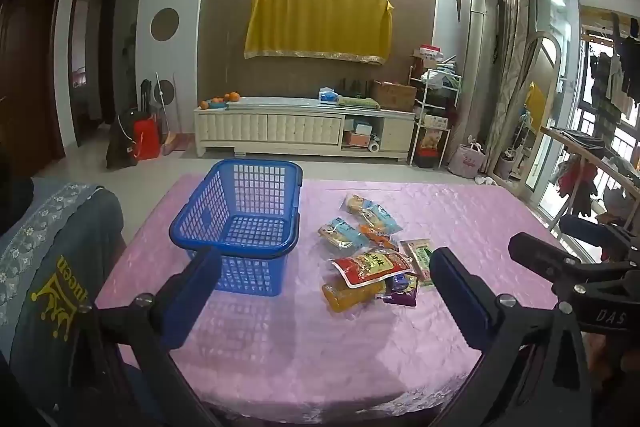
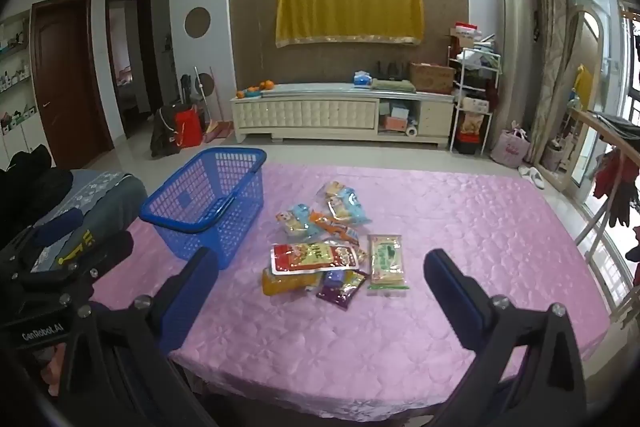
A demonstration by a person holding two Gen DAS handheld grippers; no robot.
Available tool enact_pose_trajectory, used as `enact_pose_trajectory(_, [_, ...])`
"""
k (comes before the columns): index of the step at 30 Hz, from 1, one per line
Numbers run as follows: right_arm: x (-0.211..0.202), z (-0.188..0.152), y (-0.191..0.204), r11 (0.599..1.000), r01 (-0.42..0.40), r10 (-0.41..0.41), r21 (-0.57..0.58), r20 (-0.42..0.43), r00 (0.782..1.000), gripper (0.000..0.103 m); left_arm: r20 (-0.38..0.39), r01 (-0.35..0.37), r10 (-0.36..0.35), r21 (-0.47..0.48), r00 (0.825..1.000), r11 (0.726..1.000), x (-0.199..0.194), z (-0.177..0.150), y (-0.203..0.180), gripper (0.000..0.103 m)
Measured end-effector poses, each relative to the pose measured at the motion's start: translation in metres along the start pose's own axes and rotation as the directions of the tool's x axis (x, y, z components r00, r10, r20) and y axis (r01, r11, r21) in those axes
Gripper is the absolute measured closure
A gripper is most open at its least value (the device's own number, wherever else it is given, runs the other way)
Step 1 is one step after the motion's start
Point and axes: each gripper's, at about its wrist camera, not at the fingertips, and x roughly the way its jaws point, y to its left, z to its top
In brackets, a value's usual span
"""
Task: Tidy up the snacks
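I have both grippers raised over the near edge of the pink tablecloth (image 2: 460, 211), each tipped downward toward the table. The left gripper (image 1: 326, 291) has its jaws spread wide with nothing between them, and the right gripper (image 2: 320, 287) is the same — wide and holding nothing.

The snack packets (image 2: 332, 243) lie in a loose pile near the middle of the table, some overlapping. The red packet (image 2: 314, 257) lies with its long axis across the table, on top of the orange packet (image 2: 286, 281); the green-and-white packet (image 2: 386, 261) at the right of the pile runs lengthwise toward me. The blue basket (image 2: 208, 203) stands upright just left of the pile, empty, its long side running away toward the far edge.

My left view looks straight down into the basket (image 1: 240, 215) and catches the right gripper's body (image 1: 576, 267) at its right side. My right view shows the basket more from its side, plus the left gripper's body (image 2: 52, 267) at its left — and a dark door (image 2: 66, 79) beyond.
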Motion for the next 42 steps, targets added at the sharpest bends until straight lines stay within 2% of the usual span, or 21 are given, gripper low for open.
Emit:
enact_pose_trajectory(11, [0.006,-0.010,0.007,1.000,-0.022,0.022,-0.008,-0.008,1.000,0.000,-0.015,0.004,-0.004,0.011,1.000,1.000,0.001,-0.003,-0.007,0.000])
enact_pose_trajectory(14, [0.006,-0.003,0.007,1.000,-0.029,0.028,-0.005,-0.022,0.999,0.000,-0.023,0.015,-0.015,0.006,1.000,1.000,0.000,-0.004,-0.004,0.000])
enact_pose_trajectory(42, [0.009,-0.008,0.006,0.999,-0.051,0.052,0.010,-0.052,0.997,0.000,-0.056,0.021,-0.021,0.001,0.998,1.000,0.004,-0.006,0.001,0.000])
